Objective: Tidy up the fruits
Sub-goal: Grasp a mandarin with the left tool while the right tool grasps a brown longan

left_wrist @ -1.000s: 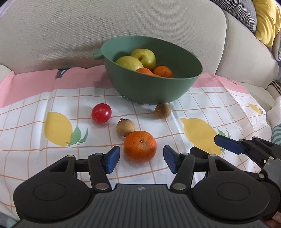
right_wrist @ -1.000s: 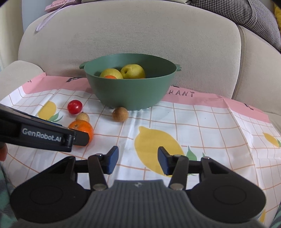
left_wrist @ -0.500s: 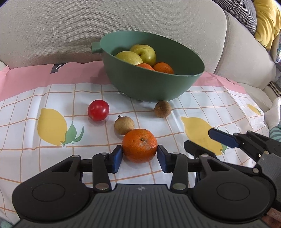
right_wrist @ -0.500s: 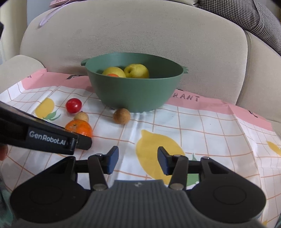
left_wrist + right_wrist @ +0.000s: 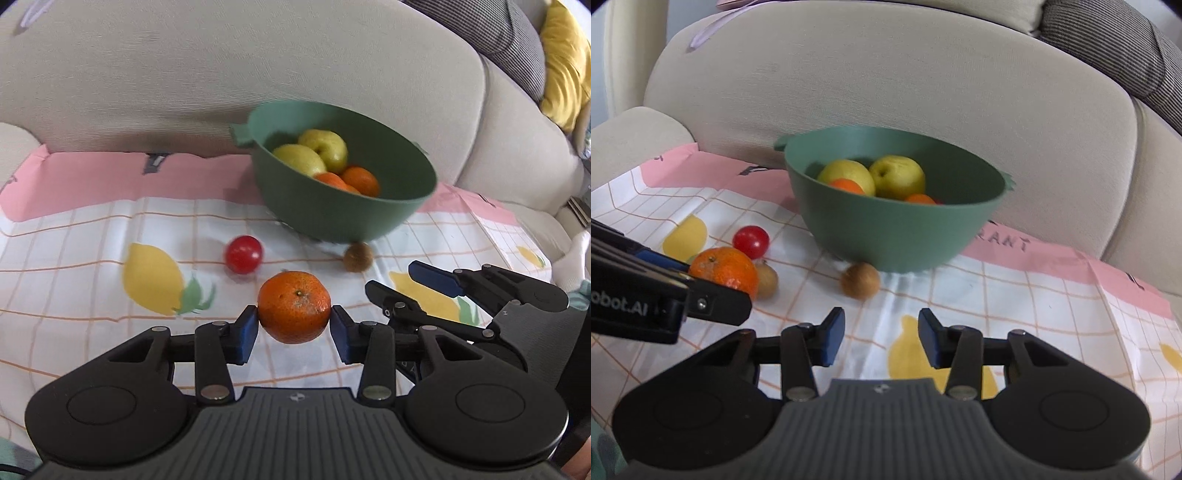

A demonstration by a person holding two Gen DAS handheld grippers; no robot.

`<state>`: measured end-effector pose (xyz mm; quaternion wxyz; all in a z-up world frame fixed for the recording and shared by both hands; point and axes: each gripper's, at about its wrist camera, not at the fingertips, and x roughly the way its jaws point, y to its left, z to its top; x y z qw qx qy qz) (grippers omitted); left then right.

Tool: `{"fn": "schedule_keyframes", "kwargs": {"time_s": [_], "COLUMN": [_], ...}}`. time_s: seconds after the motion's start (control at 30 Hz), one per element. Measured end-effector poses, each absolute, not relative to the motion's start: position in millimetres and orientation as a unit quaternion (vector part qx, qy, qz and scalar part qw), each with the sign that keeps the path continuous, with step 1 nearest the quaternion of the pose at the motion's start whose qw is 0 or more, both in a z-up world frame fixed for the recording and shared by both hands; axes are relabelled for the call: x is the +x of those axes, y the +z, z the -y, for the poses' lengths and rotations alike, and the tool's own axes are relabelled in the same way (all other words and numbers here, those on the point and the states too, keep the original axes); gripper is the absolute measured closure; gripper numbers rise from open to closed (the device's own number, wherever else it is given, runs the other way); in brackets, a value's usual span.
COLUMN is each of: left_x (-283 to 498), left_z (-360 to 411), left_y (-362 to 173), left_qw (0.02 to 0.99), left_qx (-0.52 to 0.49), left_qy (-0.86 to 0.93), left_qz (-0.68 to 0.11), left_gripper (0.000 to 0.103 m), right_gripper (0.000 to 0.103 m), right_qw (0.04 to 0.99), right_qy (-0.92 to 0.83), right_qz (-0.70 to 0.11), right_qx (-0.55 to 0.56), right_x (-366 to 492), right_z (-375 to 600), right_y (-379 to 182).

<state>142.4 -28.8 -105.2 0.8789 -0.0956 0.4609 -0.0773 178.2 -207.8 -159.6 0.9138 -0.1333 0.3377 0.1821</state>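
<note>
Two apples and some oranges already sit in the green bowl (image 5: pixel 343 218). The left gripper (image 5: pixel 294 325) grasps a mandarin (image 5: pixel 294 306); the right gripper (image 5: pixel 881 334) is empty, jaws closing. A cherry tomato (image 5: pixel 243 254) and two small brown fruits (image 5: pixel 860 279) wait mid-frame.

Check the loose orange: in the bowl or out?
Out. The orange is clamped between the left gripper's pads, short of the green bowl.

The round orange mandarin (image 5: pixel 294 306) has dimpled, faintly shiny peel. The green bowl (image 5: pixel 897 236) looks like matt plastic. The small red tomato (image 5: pixel 243 254) is glossy; the lemon-print cloth (image 5: pixel 1015 295) lies creased, and the beige sofa back (image 5: pixel 886 81) is woven.
</note>
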Motion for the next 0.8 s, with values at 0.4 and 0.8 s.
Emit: {"fn": "schedule_keyframes", "kwargs": {"time_s": [0.4, 0.8], "left_x": [147, 147], "left_z": [12, 6], "left_y": [-108, -106], "left_qw": [0.876, 0.877], "left_qx": [-0.116, -0.12], "left_qy": [-0.058, -0.054], "left_qz": [-0.464, -0.461], "left_gripper": [0.056, 0.056], "right_gripper": [0.072, 0.079], "right_qw": [0.911, 0.909], "right_qy": [0.186, 0.184], "right_qz": [-0.329, -0.331], "right_qx": [-0.164, -0.174], "right_x": [198, 196], "right_z": [182, 179], "right_y": [-166, -165]}}
